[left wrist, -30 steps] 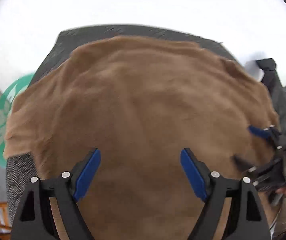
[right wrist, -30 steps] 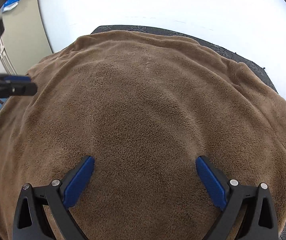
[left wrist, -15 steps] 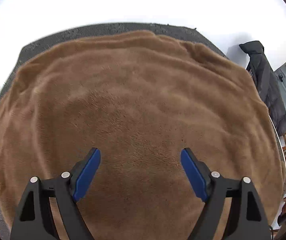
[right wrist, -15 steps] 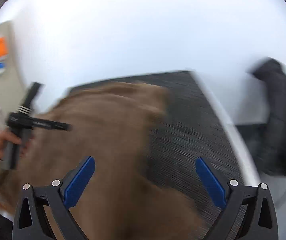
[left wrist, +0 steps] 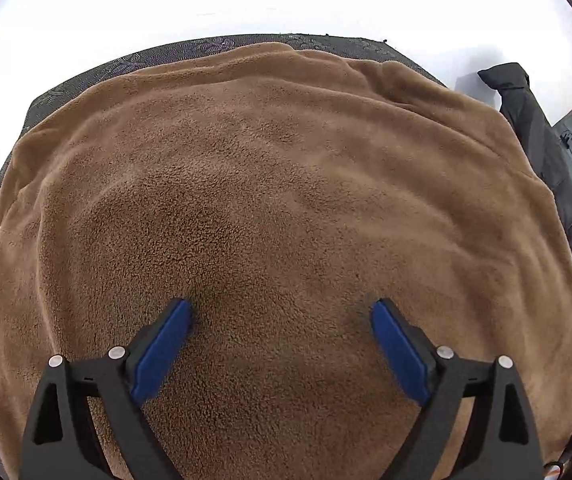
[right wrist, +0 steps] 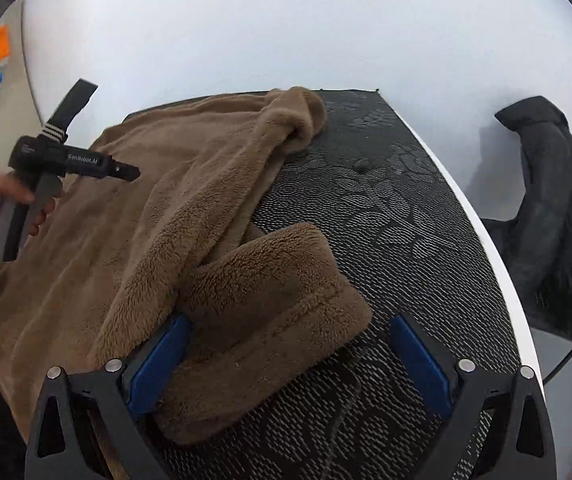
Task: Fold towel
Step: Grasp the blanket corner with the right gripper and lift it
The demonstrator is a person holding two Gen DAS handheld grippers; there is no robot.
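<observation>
Now the brown fleece towel [right wrist: 158, 216] lies spread on the dark patterned mat [right wrist: 397, 220], and the right gripper [right wrist: 286, 364] has swung from mid-towel to its lower-centre corner, jaws closing around but not pinching it; left gripper [left wrist: 282, 344] hovers mid-towel, jaws opening, empty.

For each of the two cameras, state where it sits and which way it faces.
Left wrist: on the left gripper, angled down at the middle of the brown towel; its jaws are opening, nothing between the fingers.
Right wrist: on the right gripper, angled down at the towel's corner on the black mat; jaws closing, not gripping; a hand shows.
Shared: towel, mat, dark jacket.
</observation>
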